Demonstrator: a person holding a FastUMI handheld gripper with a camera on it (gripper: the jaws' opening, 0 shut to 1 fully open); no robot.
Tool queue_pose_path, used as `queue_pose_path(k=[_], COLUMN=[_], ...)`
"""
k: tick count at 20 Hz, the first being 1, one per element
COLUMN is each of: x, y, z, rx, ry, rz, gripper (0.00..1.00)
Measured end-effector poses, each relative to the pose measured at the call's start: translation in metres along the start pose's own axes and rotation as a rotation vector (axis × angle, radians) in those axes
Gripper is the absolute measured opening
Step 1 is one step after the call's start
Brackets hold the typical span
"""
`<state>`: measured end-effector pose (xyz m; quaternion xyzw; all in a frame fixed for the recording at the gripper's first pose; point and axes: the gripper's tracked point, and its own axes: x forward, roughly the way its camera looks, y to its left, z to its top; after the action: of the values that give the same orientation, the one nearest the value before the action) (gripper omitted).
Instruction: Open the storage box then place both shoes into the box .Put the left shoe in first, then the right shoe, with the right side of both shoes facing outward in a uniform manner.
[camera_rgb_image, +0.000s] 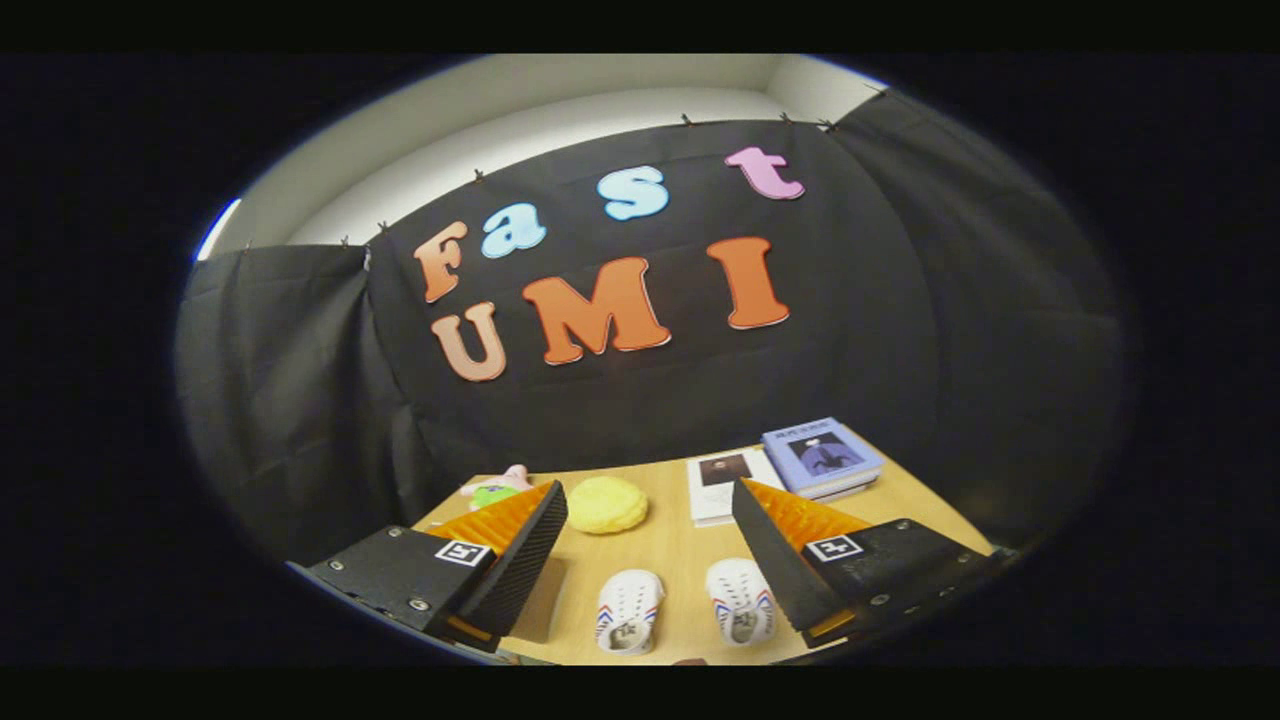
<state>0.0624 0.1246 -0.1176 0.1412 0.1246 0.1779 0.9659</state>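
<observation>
Nothing of the task looks begun: the gripper hangs above the light wooden desk with fingers wide apart and empty, both small white slip-on shoes side by side between them near the desk's near edge.

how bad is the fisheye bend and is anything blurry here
Gripper view: strong fisheye bend, the wooden table edges curve; the white shoes between the open jaws of the gripper look fairly sharp, the books beyond softer; even lighting, faint shadows, no glare.
</observation>
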Motion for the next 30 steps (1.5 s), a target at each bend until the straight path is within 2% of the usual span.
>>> queue_pose_path(k=[4, 12, 23, 30], x=[0.024, 0.054, 0.067, 0.068], y=[0.005, 0.029, 0.098, 0.128], z=[-0.042, -0.127, -0.210, -0.243], rx=[0.170, 0.407, 0.607, 0.724], ry=[0.080, 0.228, 0.403, 0.502], rz=[0.104, 0.285, 0.525, 0.615], gripper=[0.99, 0.99, 0.98, 0.98])
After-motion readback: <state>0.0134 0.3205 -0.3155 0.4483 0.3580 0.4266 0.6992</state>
